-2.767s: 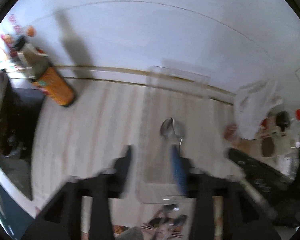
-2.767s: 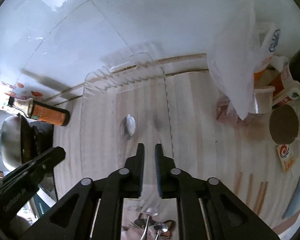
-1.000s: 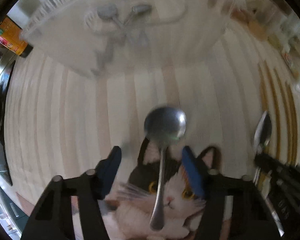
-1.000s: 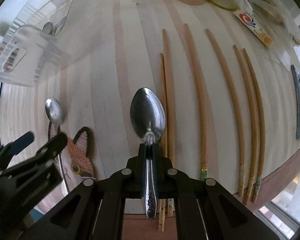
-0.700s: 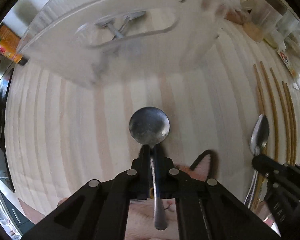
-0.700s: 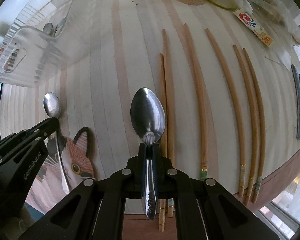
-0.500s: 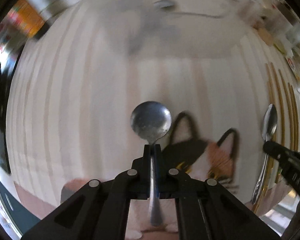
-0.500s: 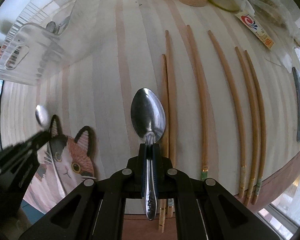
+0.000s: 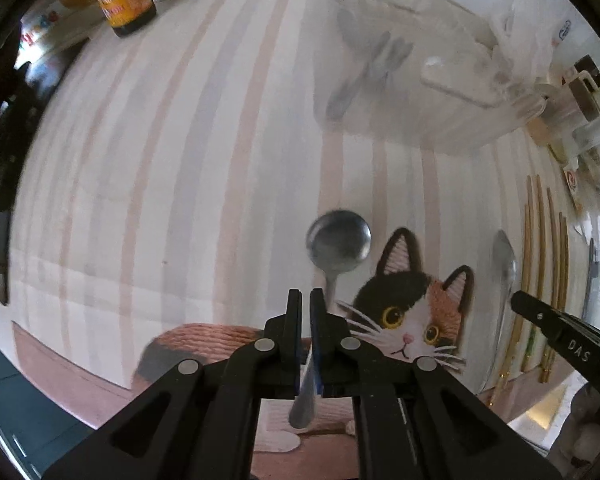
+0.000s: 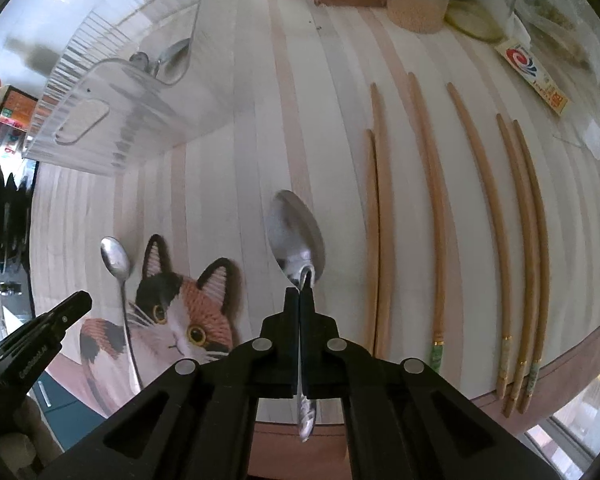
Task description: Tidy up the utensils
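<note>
Jaws of both grippers, left [image 9: 305,300] and right [image 10: 300,298], each pinch a spoon above the tabletop [image 10: 260,160], chopsticks [image 10: 436,208] and clear bin [image 10: 112,120] nearby.

The left black two-finger gripper [image 9: 305,300] points straight down, its blue-padded fingers [image 9: 315,320] clamped almost together on the thin handle of a round-bowled steel spoon [image 9: 338,239]. The right black two-finger gripper [image 10: 299,298] points steeply down, jaws fully closed on the handle of an oval-bowled steel spoon [image 10: 296,236], its tip showing at the left gripper's right
</note>
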Demonstrator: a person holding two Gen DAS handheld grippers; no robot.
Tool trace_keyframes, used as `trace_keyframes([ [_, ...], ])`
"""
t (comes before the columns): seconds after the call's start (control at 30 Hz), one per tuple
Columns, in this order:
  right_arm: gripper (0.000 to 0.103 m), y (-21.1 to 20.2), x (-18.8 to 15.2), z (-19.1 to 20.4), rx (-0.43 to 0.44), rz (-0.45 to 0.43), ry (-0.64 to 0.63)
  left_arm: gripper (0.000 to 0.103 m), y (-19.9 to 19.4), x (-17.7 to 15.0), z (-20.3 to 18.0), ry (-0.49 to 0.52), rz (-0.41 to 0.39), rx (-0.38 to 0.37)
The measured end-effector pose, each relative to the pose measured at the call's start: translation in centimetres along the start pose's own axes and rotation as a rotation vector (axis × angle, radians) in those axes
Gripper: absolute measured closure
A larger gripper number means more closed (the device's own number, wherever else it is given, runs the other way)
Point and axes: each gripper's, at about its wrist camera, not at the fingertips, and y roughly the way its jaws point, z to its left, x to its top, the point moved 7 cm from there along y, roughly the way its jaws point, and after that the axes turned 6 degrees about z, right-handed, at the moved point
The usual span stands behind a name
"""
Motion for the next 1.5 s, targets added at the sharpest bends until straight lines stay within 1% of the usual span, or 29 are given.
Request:
trace_keyframes([
  [0.07,0.103,0.5,0.0,-0.3,0.032,0.031,0.015,0.090,1.4,-0.3,-0.1,0.017,0.059,-0.022],
  [0.1,0.103,0.7,-0.1,-0.4,0.049,0.045,0.025,0.087,2.2,-0.8,-0.1,0.033,0.089,-0.007],
  [0.13,0.103,1.1,-0.4,-0.7,0.063,0.065,0.040,0.078,2.0,-1.0,-0.3,0.061,0.067,0.012],
  [0.17,0.102,1.2,-0.5,-0.9,0.076,0.067,0.053,0.076,2.1,-1.2,-0.4,0.083,0.068,0.043],
  [0.23,0.101,1.5,-0.9,-1.4,0.100,0.077,0.064,0.077,2.3,-1.8,-0.8,0.122,0.049,0.095],
  [0.27,0.101,1.5,-0.9,-1.5,0.102,0.077,0.067,0.079,2.3,-2.0,-0.9,0.132,0.043,0.119],
  [0.3,0.100,1.6,-1.2,-2.0,0.104,0.075,0.069,0.084,2.2,-2.2,-1.5,0.138,0.037,0.126],
  [0.33,0.099,1.8,-1.3,-2.1,0.107,0.076,0.066,0.098,2.3,-2.3,-1.7,0.137,0.034,0.123],
  [0.37,0.098,1.8,-1.3,-2.0,0.111,0.078,0.066,0.102,2.3,-2.4,-1.7,0.134,0.033,0.122],
  [0.43,0.097,1.8,-1.5,-2.1,0.121,0.074,0.068,0.102,2.4,-2.5,-1.8,0.126,0.035,0.122],
  [0.47,0.095,1.8,-1.4,-2.1,0.123,0.070,0.067,0.102,2.4,-2.6,-1.8,0.124,0.033,0.123],
  [0.53,0.090,1.3,-1.1,-1.6,0.124,0.061,0.060,0.103,2.2,-0.3,-2.0,0.122,0.028,0.134],
  [0.6,0.087,0.7,-0.9,-0.5,0.112,0.065,0.045,0.103,2.0,0.1,-1.7,0.113,0.022,0.134],
  [0.63,0.087,0.9,-0.9,-0.3,0.088,0.066,0.029,0.103,1.8,0.1,-1.5,0.108,0.015,0.136],
  [0.7,0.086,1.0,-0.8,0.6,0.050,0.068,-0.001,0.103,0.6,-1.1,-2.8,0.102,0.005,0.134],
  [0.77,0.087,0.9,-0.7,1.3,-0.003,0.046,-0.048,0.103,-0.3,-1.1,-2.4,0.089,-0.010,0.128],
  [0.8,0.093,0.9,-0.6,1.6,-0.039,0.038,-0.059,0.103,-0.8,-1.2,-2.2,0.083,-0.017,0.125],
  [0.83,0.095,0.9,-0.5,1.8,-0.063,0.026,-0.067,0.103,-1.2,-1.4,-2.1,0.076,-0.023,0.121],
  [0.9,0.096,0.9,-0.4,2.4,-0.083,0.013,-0.069,0.103,-2.5,-1.3,-1.5,0.060,-0.037,0.109],
  [1.03,0.096,0.8,-0.4,3.4,-0.061,-0.004,-0.047,0.103,-4.2,-0.9,-0.5,0.041,-0.057,0.082],
  [1.1,0.096,0.5,-0.4,3.6,-0.039,-0.006,-0.036,0.102,-4.2,-0.4,-0.4,0.022,-0.052,0.013],
  [1.17,0.096,0.0,-0.3,3.3,-0.027,-0.008,-0.034,0.100,-3.3,-0.3,-0.1,0.016,-0.022,-0.018],
  [1.2,0.096,-0.2,-0.2,3.2,-0.026,-0.010,-0.034,0.097,-2.5,-0.1,-0.3,0.024,-0.003,-0.027],
  [1.23,0.096,-0.4,-0.3,2.8,-0.041,-0.013,-0.047,0.091,-1.9,-0.1,-0.4,0.031,0.009,-0.029],
  [1.33,0.096,-0.5,-0.4,2.2,-0.045,-0.010,-0.036,0.081,-0.2,0.4,-1.2,0.062,0.030,-0.008],
  [1.37,0.096,-0.5,-0.3,1.9,-0.047,-0.008,-0.031,0.076,-0.4,0.8,-1.6,0.071,0.002,-0.003],
  [1.4,0.096,-0.5,-0.2,1.6,-0.047,-0.005,-0.023,0.062,-0.3,1.1,-1.9,0.088,-0.003,0.010],
  [1.43,0.096,-0.4,-0.2,1.2,-0.047,-0.002,-0.014,0.052,-0.1,1.4,-2.4,0.101,-0.007,0.017],
  [1.5,0.096,-0.5,-0.1,1.0,-0.039,-0.003,-0.006,0.051,0.4,1.9,-3.3,0.115,-0.021,0.055],
])
